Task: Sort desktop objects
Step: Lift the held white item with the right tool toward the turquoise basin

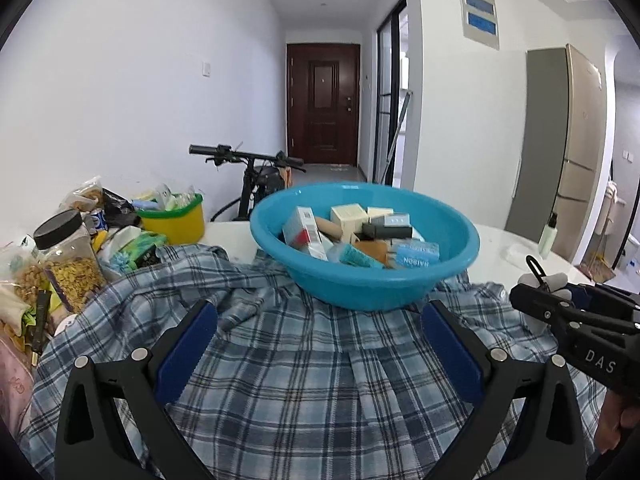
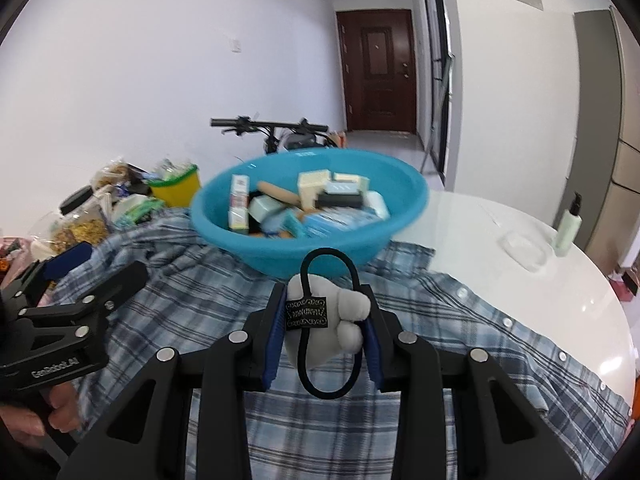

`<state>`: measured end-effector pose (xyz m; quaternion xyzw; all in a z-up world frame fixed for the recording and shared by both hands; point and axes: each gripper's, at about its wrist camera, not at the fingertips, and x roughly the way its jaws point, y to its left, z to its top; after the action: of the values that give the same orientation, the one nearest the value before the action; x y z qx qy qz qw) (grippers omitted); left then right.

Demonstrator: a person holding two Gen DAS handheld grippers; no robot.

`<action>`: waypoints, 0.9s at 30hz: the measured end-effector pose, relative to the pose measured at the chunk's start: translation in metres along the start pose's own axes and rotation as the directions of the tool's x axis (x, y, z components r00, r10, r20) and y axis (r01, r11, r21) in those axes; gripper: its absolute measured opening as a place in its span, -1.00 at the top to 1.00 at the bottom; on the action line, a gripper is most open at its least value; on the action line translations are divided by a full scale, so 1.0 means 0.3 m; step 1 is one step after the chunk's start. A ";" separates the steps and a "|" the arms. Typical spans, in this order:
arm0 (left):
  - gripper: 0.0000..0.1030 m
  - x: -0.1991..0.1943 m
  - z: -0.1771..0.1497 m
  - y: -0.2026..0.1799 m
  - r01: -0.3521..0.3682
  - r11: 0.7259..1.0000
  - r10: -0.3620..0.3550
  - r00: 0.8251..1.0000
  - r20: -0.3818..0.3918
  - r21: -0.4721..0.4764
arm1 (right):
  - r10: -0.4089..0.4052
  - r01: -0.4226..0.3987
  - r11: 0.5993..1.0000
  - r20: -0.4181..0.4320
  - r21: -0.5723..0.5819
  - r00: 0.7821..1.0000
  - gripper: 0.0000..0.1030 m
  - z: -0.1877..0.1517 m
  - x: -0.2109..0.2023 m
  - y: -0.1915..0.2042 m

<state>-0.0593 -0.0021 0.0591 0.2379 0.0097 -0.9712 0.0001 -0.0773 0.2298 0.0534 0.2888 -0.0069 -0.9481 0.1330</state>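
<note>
The left gripper (image 1: 316,344) hung wide open and empty over the plaid shirt (image 1: 320,400). Right of it, the right gripper (image 2: 324,332) was clamped on a small grey plush toy (image 2: 340,320) with a black elastic loop (image 2: 320,390), just short of the blue basin (image 2: 280,256). That dangling loop could snag a finger at release.

A dark wooden door (image 1: 322,106) is closing off the hallway's far end, a bicycle (image 1: 256,176) is leaning against the white wall, and a tall refrigerator (image 1: 580,136) is standing at right.
</note>
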 end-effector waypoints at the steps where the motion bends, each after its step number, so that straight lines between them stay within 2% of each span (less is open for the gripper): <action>1: -1.00 -0.012 0.004 0.005 0.006 1.000 -0.006 1.000 0.012 0.000 | 0.006 -0.006 1.000 0.010 -0.006 1.000 0.36 0.004 -0.007 0.014; 9: -0.90 -0.097 0.027 0.023 0.001 1.000 0.000 0.996 0.095 -0.015 | 0.047 -0.044 0.998 0.072 -0.040 0.996 0.36 0.028 -0.068 0.102; 20: -0.91 -0.175 0.050 0.026 0.017 1.000 -0.016 0.993 0.121 -0.015 | 0.061 -0.055 0.997 0.134 -0.048 0.989 0.36 0.046 -0.149 0.133; 23: -1.00 -0.199 0.054 0.020 0.011 1.000 -0.010 0.991 0.133 -0.004 | 0.065 -0.059 0.997 0.154 -0.046 0.986 0.36 0.049 -0.176 0.133; 27: -1.00 -0.223 0.056 0.016 0.018 1.000 -0.017 0.990 0.142 -0.001 | 0.068 -0.061 0.997 0.175 -0.042 0.982 0.35 0.051 -0.208 0.133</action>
<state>-0.0076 -0.0075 0.1048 0.1683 0.0130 -0.9856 -0.0075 -0.0262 0.2064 0.1039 0.2010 -0.0107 -0.9651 0.1677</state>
